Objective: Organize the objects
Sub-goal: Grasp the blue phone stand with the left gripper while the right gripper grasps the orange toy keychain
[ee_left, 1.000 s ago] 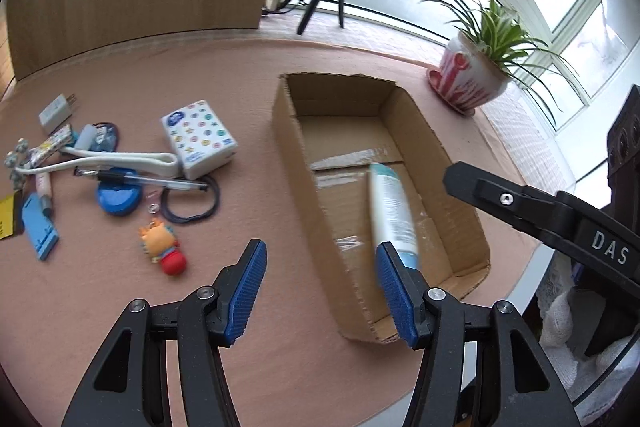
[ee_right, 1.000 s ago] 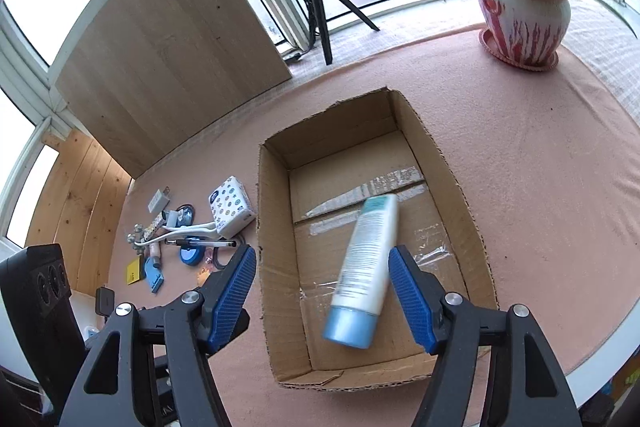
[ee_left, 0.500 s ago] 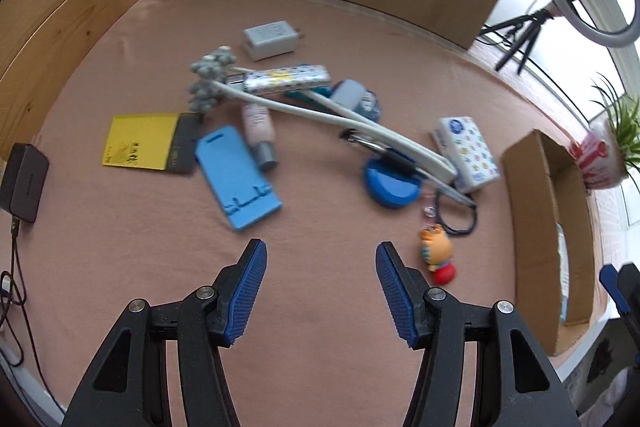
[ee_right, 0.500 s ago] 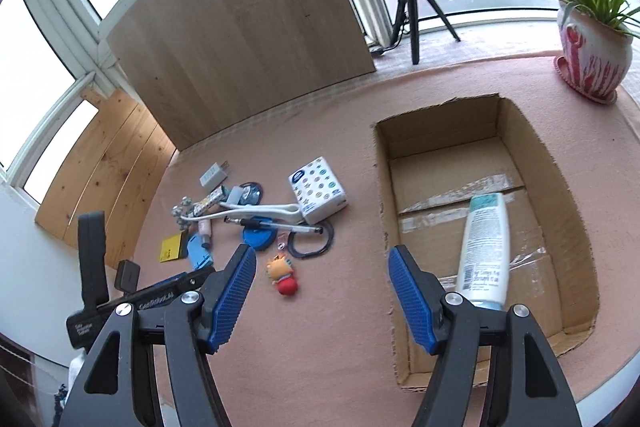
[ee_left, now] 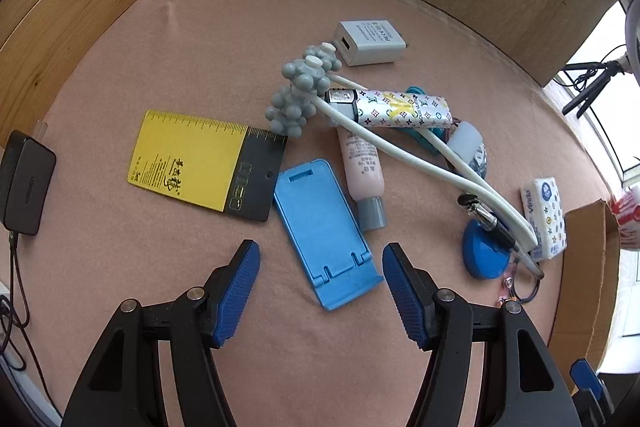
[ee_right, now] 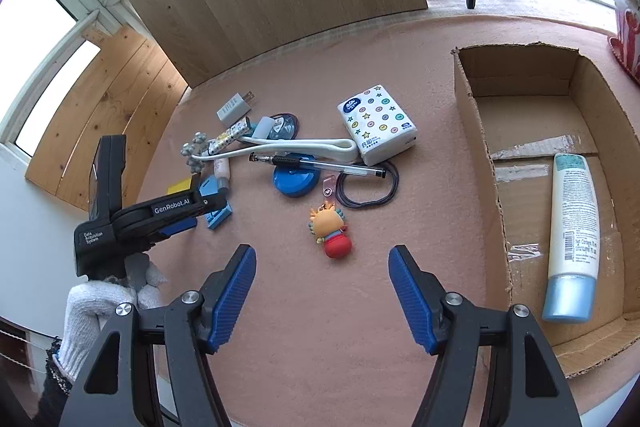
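"GenRobot.AI" on left hand-held gripper [ee_right: 208,205]; "Vinda" on tissue pack [ee_left: 546,215]

Both wrist views look steeply down, the left nearer, sharing the blue phone stand [ee_left: 326,233] [ee_right: 218,205].

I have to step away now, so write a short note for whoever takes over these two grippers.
Left gripper: jaws opening, nothing gripped, the blue phone stand lies between them.
Right gripper: open, empty, over the cartoon keychain.
Done: the lotion tube lies in the cardboard box.
Left: the stand, keychain, tissue pack, pen, charger, yellow ruler card and the rest of the pile sit on the pink mat.
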`<action>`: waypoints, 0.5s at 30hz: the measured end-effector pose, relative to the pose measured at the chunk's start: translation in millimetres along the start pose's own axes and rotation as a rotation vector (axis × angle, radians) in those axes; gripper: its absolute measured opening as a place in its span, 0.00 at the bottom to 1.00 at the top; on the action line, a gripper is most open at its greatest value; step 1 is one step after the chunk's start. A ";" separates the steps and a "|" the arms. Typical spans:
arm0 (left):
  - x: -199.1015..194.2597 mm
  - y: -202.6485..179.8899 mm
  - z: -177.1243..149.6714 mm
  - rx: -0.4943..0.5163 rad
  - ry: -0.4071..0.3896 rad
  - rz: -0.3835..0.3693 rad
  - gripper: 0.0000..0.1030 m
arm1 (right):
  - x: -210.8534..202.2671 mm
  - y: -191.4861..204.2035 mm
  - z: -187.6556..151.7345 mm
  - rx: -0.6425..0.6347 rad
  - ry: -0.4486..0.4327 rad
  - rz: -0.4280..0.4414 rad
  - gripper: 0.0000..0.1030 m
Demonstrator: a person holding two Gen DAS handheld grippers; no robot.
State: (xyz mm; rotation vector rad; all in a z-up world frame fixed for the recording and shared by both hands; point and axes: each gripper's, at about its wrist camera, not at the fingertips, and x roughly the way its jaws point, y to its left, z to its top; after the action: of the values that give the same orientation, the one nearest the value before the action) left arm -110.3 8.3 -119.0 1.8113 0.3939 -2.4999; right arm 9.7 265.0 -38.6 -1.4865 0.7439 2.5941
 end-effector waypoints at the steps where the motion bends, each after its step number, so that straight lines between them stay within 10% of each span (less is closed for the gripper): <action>1: 1.1 -1.2 1.4 0.008 -0.003 0.011 0.66 | 2.0 -0.7 0.4 0.001 0.003 -0.004 0.63; 15: 0.9 -21.4 -18.3 0.153 -0.095 0.125 0.60 | 48.8 -7.0 10.3 0.006 0.080 -0.069 0.60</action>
State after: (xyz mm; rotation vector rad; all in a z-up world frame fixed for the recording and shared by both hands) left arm -97.2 33.2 -121.2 1.6980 0.0840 -2.5790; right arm -22.6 266.8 -77.3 -1.5927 0.6946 2.4938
